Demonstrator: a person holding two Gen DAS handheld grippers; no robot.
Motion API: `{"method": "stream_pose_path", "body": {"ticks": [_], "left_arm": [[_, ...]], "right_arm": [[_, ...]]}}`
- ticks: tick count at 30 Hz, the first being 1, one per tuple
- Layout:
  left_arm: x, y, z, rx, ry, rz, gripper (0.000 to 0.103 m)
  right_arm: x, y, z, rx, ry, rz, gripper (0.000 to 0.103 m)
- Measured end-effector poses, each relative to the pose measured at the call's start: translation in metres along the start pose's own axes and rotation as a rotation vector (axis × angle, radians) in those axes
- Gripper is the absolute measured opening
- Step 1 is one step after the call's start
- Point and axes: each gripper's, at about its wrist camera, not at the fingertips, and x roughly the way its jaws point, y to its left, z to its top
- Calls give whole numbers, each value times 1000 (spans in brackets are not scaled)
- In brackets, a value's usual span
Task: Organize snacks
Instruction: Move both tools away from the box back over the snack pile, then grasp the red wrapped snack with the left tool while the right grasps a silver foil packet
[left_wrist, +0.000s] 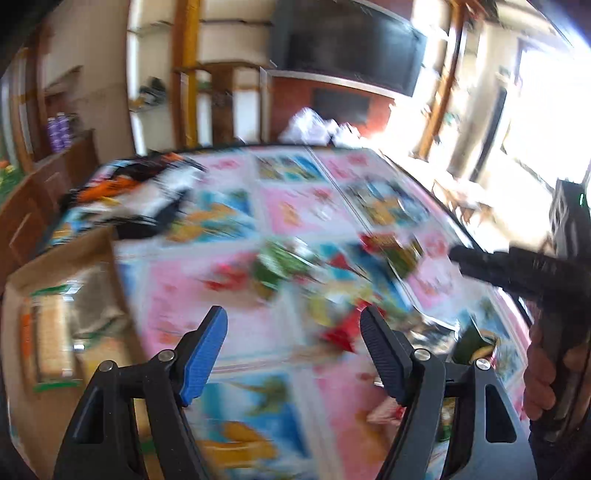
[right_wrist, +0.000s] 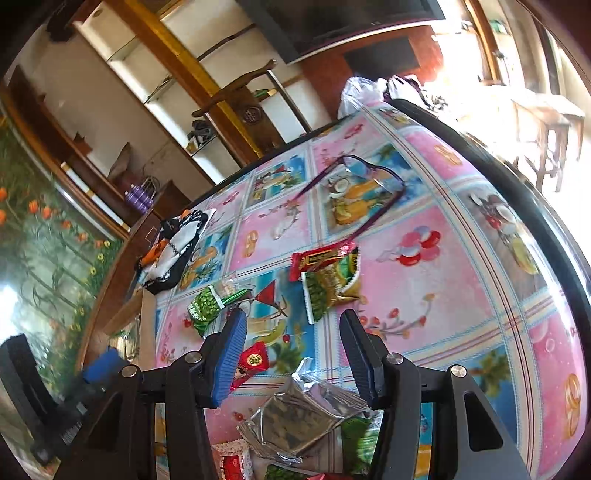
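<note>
The left gripper (left_wrist: 293, 334) is hovering with jaws apart, holding nothing. The right gripper (right_wrist: 293, 343) is also gaping empty, a silver packet (right_wrist: 295, 421) lying just below it

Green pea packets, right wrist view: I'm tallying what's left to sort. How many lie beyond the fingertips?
2: a small green packet left of the cocktail print, a larger green-and-gold packet under the red one. More green at the bottom edge may be others.

a patterned table (right_wrist: 461, 266) carries scattered snack packets (right_wrist: 328, 284) and glasses (right_wrist: 354, 192).
</note>
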Motion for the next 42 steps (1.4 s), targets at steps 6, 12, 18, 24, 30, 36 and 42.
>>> {"method": "stream_pose_path", "body": {"ticks": [6, 12, 18, 24, 30, 36, 42], "left_arm": [[45, -47, -1, 118, 93, 23, 73], [76, -61, -9, 221, 141, 87, 72], [89, -59, -12, 202, 160, 63, 29], [88, -50, -13, 156, 146, 70, 18], [83, -38, -14, 139, 147, 82, 18], [79, -26, -14, 105, 149, 90, 18], [78, -21, -13, 85, 146, 88, 18]], "right_arm": [[-6, -21, 3, 89, 11, 44, 56], [-15, -30, 7, 134, 4, 87, 56], [-12, -25, 3, 133, 50, 102, 56], [3, -10, -6, 89, 136, 96, 57], [8, 4, -19, 32, 207, 29, 61], [17, 9, -32, 3, 283, 26, 61], [18, 21, -41, -76, 292, -19, 61]]}}
